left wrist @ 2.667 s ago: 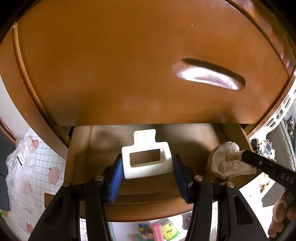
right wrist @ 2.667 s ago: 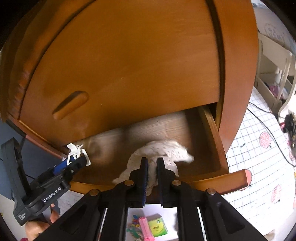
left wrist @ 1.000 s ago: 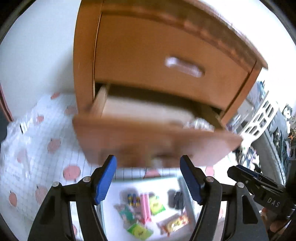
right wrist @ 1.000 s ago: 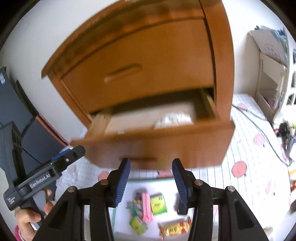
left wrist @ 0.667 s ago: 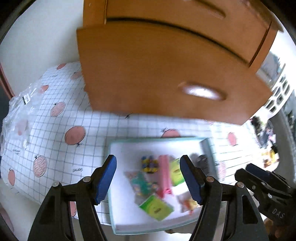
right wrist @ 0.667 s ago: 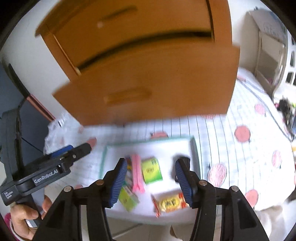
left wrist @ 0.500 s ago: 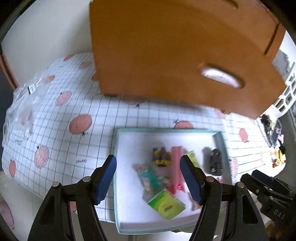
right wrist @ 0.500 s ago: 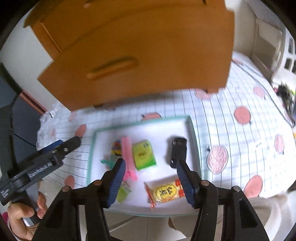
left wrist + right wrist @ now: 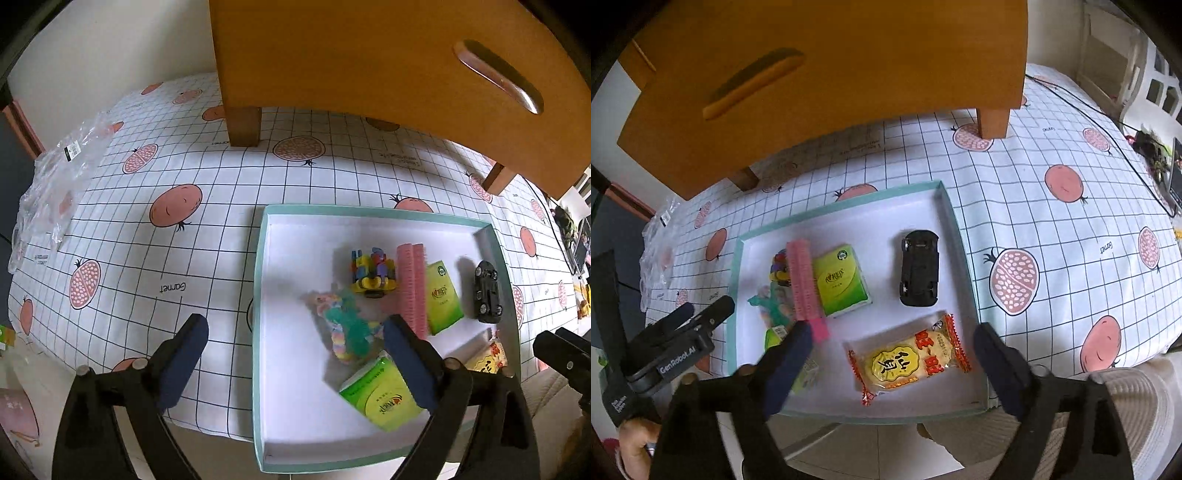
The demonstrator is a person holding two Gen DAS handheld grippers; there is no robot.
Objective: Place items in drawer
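Nearest in the right wrist view, the right tool (image 9: 892,360) hangs with its jaws spread wide and empty, straddling the yellow snack packet (image 9: 908,360), which lies at 6 o'clock in the tray (image 9: 955,225); that framing suggests the packet is the next pick. In the left wrist view the left tool (image 9: 293,350) is likewise wide apart and carries nothing, poised over the tray's left edge with its right finger just above a green tissue pack (image 9: 380,397) at 5 o'clock.

Further in, the remaining items sit loosely on the tray's white floor: a tangle of pastel rings (image 9: 347,328) near the centre, a multicoloured block toy (image 9: 373,273) beyond it, a pink comb (image 9: 805,286) lying lengthwise beside a second green tissue pack (image 9: 842,280), and a black toy car (image 9: 919,267) on its roof at 2 o'clock (its wheels point up). They are kept well apart from one another, which probably leaves each one room for a clean pinch.

The tray rests on a pomegranate-print cloth (image 9: 1052,236) covering the table. Farthest off, at 12 o'clock, the wooden drawer (image 9: 831,66) front overhangs the tray, pulled out so items can be lifted straight up and in; its inside is hidden from here.
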